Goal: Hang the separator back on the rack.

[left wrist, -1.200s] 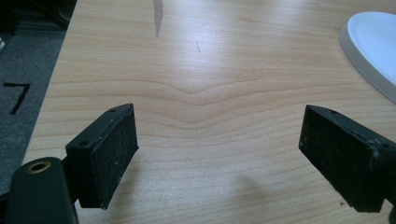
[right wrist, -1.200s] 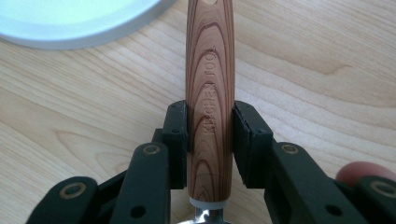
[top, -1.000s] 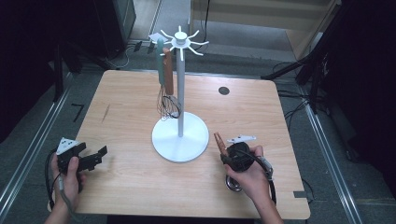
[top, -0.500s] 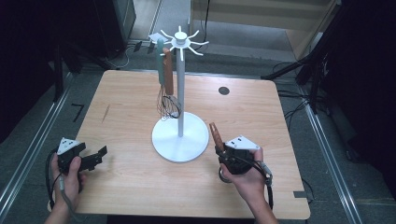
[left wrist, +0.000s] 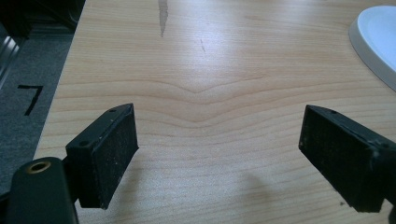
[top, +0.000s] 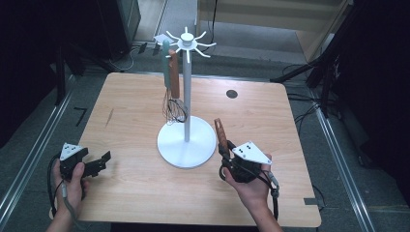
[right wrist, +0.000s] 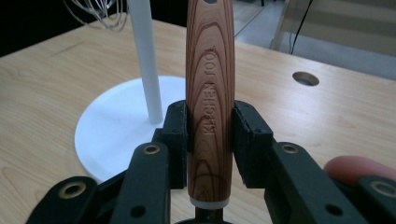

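Note:
A white utensil stand (top: 186,101) rises from its round base (top: 186,143) mid-table. A whisk with a wooden handle (top: 174,76) and a green-handled utensil (top: 166,62) hang from its top hooks. My right gripper (top: 226,153) is just right of the base, shut on a wooden-handled kitchen tool (top: 221,131) whose handle points up and away. In the right gripper view the handle (right wrist: 210,88) reads "KITCHEN TOOL" and is clamped in my right gripper (right wrist: 210,135). My left gripper (top: 102,160) rests low at the table's front left, open and holding nothing (left wrist: 219,149).
The wooden table (top: 270,121) has a small round hole (top: 232,94) at the back right. The stand's pole (right wrist: 144,60) and base (right wrist: 107,130) lie close ahead of the right gripper, left of it. The base's rim (left wrist: 378,42) lies far right of the left gripper.
My right gripper has lifted the wooden-handled tool off the table and shifted slightly left toward the stand's base. The left gripper has stayed put.

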A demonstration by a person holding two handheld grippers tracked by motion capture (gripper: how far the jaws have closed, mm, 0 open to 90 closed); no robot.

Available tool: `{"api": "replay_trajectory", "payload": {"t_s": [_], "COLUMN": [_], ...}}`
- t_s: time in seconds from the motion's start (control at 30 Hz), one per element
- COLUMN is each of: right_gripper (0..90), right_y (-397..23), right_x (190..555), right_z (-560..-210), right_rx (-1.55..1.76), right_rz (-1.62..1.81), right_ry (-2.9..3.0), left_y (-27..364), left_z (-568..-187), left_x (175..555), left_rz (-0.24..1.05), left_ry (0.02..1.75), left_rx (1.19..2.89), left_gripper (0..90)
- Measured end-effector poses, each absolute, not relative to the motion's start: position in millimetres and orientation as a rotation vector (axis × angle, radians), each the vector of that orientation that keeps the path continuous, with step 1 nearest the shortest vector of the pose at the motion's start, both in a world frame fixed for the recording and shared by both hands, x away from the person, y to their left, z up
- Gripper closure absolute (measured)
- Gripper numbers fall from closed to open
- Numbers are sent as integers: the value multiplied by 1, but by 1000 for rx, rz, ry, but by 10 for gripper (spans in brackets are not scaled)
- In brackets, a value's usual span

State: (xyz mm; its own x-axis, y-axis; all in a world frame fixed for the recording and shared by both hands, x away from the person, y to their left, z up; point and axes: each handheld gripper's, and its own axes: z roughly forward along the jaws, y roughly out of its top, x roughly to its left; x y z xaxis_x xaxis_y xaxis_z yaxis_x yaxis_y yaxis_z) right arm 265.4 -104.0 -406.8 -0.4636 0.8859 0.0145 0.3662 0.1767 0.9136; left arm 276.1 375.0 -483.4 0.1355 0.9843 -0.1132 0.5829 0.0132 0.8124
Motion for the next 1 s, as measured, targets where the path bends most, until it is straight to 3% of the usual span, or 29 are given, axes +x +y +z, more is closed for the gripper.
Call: {"api": "replay_trajectory", "payload": {"t_s": [1.0], "right_gripper": [699], "right_y": [-74], "right_x": [262], "right_z": [-341], "right_rx": [1022], "right_rz": [1454], "right_ry": [1771], "left_y": [374], "left_z": [-483], "left_x": [274], "left_rz": [697], "left_ry": [1532], "left_rx": [1665], "left_gripper": [121]}}
